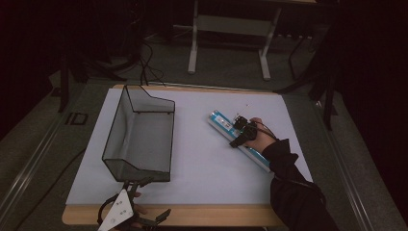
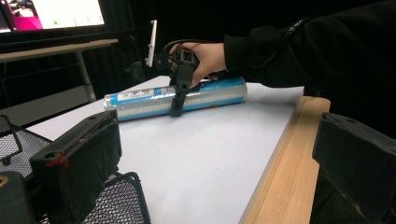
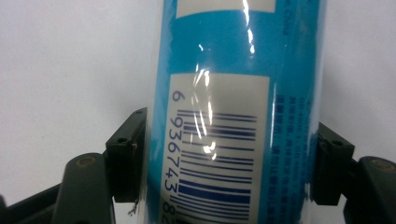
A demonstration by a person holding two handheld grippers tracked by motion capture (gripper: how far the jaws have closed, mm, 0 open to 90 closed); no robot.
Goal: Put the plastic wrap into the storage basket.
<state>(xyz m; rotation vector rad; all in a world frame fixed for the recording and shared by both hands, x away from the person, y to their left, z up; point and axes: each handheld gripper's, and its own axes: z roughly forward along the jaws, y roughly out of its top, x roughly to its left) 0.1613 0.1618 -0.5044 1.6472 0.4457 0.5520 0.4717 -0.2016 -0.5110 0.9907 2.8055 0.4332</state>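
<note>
Right gripper [image 1: 242,131] jaws clamp blue tube [image 1: 226,126] mid-length, apparently touching both sides. Left gripper [image 1: 144,199] spread wide beside mesh basket [image 1: 139,139].

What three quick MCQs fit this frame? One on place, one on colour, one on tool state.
1. Where does the tube lie?
A. in the wire basket
B. on the white mat, right of the basket
C. on the floor

2. The tube's main colour?
A. blue
B. red
C. green

3. The right tool is:
A. far from the tube
B. inside the basket
C. jaws on either side of the tube

Key: B, it lies on the mat, apart from the basket; A, blue wrap with white label; C, the right gripper view shows a jaw at each flank.
</note>
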